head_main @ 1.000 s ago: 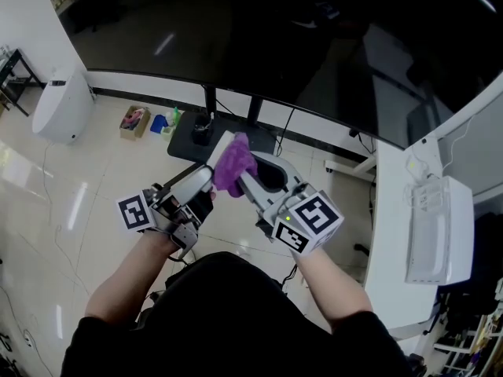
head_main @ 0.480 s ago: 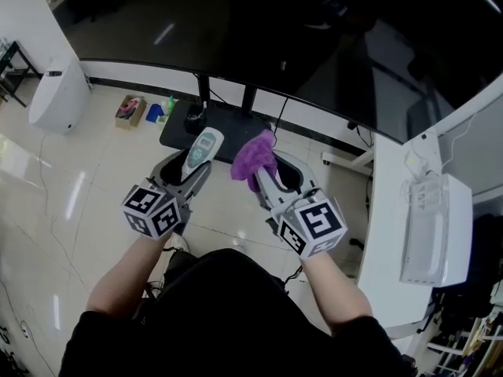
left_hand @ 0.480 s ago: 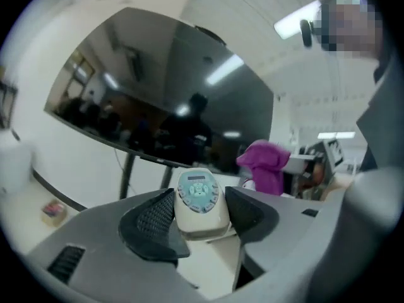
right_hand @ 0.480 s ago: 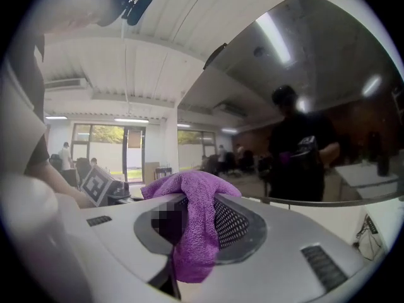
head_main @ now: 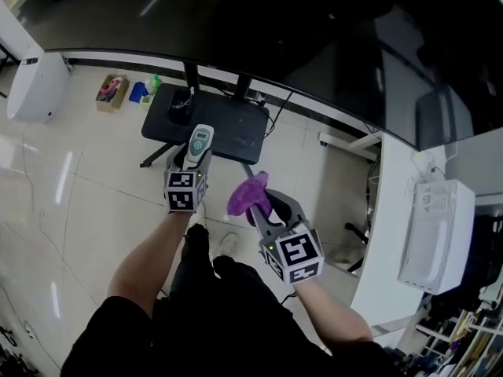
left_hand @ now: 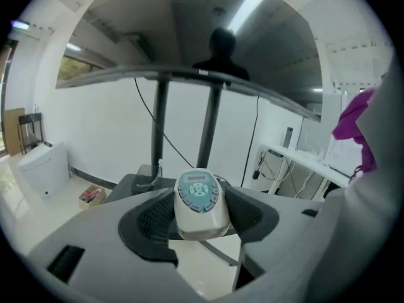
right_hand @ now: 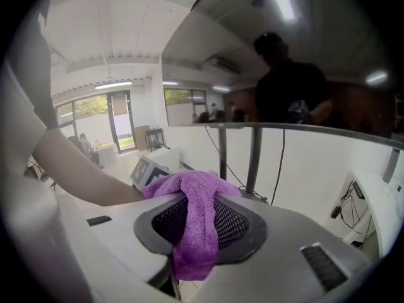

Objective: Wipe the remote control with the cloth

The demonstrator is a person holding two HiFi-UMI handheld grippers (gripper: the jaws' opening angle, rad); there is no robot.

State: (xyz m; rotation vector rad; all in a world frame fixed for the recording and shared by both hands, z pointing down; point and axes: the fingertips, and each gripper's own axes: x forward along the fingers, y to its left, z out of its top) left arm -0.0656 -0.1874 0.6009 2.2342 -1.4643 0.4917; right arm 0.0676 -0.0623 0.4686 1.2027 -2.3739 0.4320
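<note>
My left gripper (head_main: 193, 157) (left_hand: 201, 216) is shut on a white remote control (head_main: 200, 141) (left_hand: 200, 202) with a teal button panel; the remote stands up out of the jaws, buttons facing me. My right gripper (head_main: 263, 208) (right_hand: 197, 232) is shut on a purple cloth (head_main: 247, 195) (right_hand: 196, 223), which drapes over and between its jaws. In the head view the two grippers are held apart in the air above the floor, the cloth to the right of the remote and a little lower, not touching it. The cloth also shows at the right edge of the left gripper view (left_hand: 353, 124).
A large dark screen (head_main: 299, 30) on a stand with a black base (head_main: 228, 128) fills the space ahead. A white table (head_main: 393, 234) with a white device (head_main: 436, 234) is at the right. A white bin (head_main: 35, 85) and small coloured items (head_main: 118, 91) are at the left on the tiled floor.
The cloth was against the remote a second ago; since then the grippers have separated. The left one moved left with the remote, the right one drew down and right with the cloth.
</note>
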